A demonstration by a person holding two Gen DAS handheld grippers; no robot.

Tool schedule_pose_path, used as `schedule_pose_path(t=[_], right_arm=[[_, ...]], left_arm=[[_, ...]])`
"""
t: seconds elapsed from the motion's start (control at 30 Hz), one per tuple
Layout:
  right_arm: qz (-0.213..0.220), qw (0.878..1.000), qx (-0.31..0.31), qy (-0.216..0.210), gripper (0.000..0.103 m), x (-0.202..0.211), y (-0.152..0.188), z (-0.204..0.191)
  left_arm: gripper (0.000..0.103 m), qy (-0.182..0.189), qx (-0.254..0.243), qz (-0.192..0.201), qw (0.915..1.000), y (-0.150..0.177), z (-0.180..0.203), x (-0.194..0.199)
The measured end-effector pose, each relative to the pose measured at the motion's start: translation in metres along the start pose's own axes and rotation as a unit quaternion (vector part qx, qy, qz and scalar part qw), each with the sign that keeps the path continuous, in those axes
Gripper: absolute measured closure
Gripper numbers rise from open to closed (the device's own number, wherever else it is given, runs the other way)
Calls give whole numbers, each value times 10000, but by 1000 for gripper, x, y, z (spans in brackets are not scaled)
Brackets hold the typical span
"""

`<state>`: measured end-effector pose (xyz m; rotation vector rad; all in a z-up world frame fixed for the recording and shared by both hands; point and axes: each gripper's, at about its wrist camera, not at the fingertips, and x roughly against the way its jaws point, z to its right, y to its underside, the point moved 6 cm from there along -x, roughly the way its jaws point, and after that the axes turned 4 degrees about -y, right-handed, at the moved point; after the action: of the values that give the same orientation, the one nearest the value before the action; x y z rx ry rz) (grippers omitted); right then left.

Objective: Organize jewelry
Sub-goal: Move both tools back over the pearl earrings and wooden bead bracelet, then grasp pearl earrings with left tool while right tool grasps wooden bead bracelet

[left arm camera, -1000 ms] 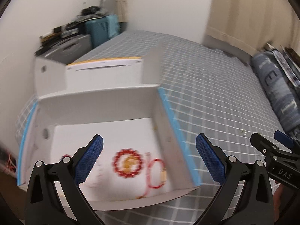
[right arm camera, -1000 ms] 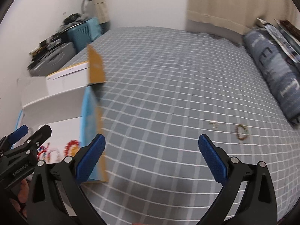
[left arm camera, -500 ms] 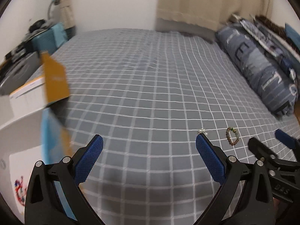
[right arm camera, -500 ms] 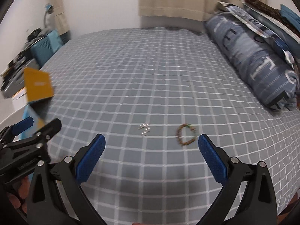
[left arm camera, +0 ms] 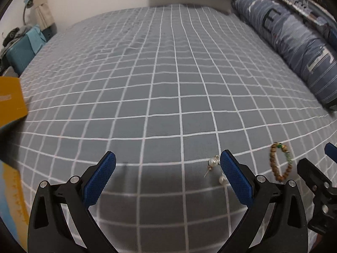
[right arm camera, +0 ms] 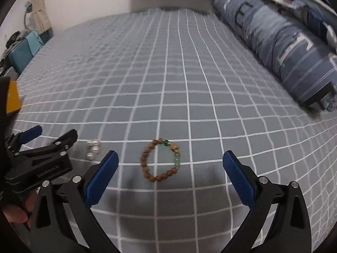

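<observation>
A brown bead bracelet (right arm camera: 161, 160) with green beads lies flat on the grey checked bedspread, just ahead of and between my right gripper's (right arm camera: 170, 176) open blue pads. It also shows in the left wrist view (left arm camera: 281, 162). A pair of pearl earrings (left arm camera: 214, 166) lies beside the right pad of my open, empty left gripper (left arm camera: 167, 176); they show blurred in the right wrist view (right arm camera: 93, 149). The left gripper (right arm camera: 40, 160) appears at the left of the right wrist view.
The yellow flap of the jewelry box (left arm camera: 11, 102) sits at the far left edge. A blue striped pillow roll (right arm camera: 280, 42) runs along the bed's right side. A teal case (left arm camera: 23, 48) stands beyond the bed's left edge.
Both grippers swung right, away from the white box with red jewelry, and came down closer to the bedspread. The bracelet and earrings are now near the pads. Both stay open.
</observation>
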<state>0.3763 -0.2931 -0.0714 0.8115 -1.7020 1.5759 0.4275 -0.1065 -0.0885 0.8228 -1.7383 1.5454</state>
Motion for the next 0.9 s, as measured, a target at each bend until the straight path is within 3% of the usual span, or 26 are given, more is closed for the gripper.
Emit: schedule_pose_path(t=[0.13, 0.2, 0.37, 0.43, 0.73, 0.83, 0.9], right_arm=[[-168, 9998, -45, -51, 20, -24, 4, 3], [-317, 9995, -52, -3, 32, -35, 6, 4], [-431, 9988, -216, -109, 43, -48, 8, 6], [-520, 9982, -258, -123, 48, -52, 10, 5], [-511, 9983, -292, -29, 73, -53, 10, 5], [-525, 9981, -306, -13, 81, -54, 10, 6], [-547, 9980, -326, -24, 92, -54, 10, 6]], left_arm=[[6, 82, -18, -41, 10000, 0, 7, -15], [6, 114, -64, -45, 9999, 1, 11, -19], [7, 185, -67, -103, 9998, 3, 15, -28], [13, 227, -119, -138, 9996, 4, 17, -30], [61, 453, -170, -309, 9984, 11, 21, -29], [81, 576, -201, -395, 9974, 11, 23, -27], [100, 656, -228, -471, 9965, 12, 23, -26]])
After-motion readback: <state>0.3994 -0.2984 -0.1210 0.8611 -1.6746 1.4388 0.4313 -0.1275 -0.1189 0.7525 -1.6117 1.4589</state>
